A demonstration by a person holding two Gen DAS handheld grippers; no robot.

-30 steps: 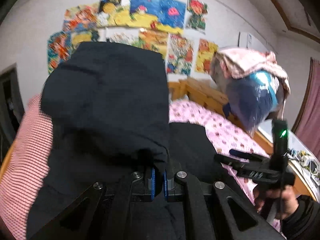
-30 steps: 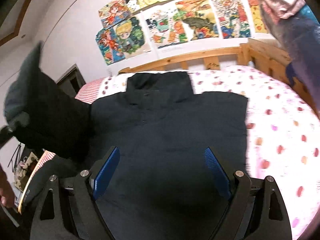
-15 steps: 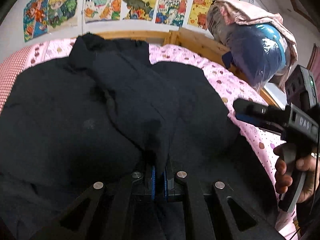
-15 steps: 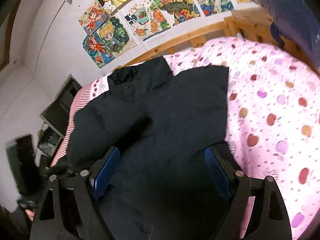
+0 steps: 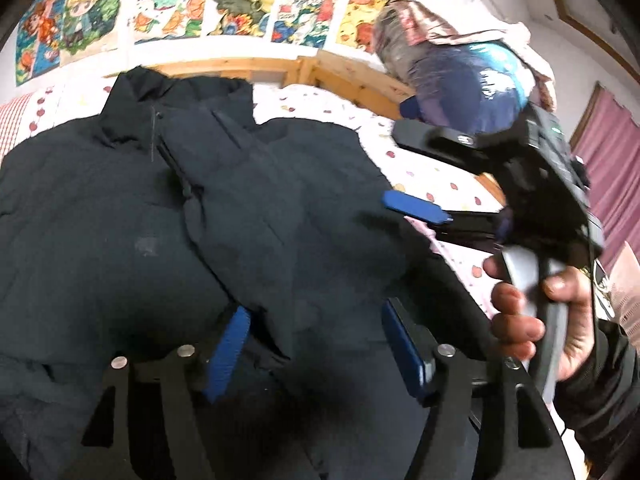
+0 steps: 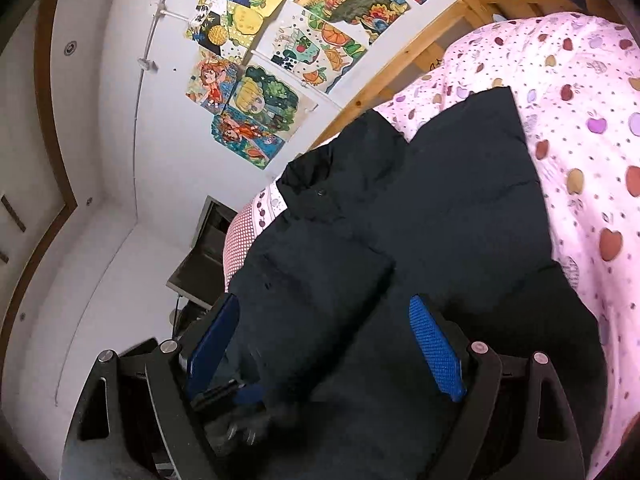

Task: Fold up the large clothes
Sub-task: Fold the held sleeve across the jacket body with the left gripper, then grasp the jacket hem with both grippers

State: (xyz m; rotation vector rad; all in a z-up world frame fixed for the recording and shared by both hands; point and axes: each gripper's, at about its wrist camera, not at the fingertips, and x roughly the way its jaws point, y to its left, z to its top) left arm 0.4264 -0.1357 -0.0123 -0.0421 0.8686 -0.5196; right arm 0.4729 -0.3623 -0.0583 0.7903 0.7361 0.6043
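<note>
A black padded jacket lies front up on the bed, collar toward the headboard. One sleeve is folded diagonally across its chest. My left gripper is low over the jacket's lower part and its jaws are opening. The sleeve's cuff lies between the blue pads, which do not press on it. My right gripper is held by a hand at the right and stands open above the jacket's edge. In the right wrist view the right gripper is wide open over the jacket, close to the folded sleeve.
The pink sheet with an apple print covers the bed. A wooden headboard runs along the far side under a wall of drawings. A wrapped blue bundle sits on the bed frame's corner. A red-checked pillow lies by the collar.
My left gripper came down with the sleeve, laid it across the jacket's chest, and its jaws parted off the cuff. The right gripper rolled and sank closer to the jacket.
</note>
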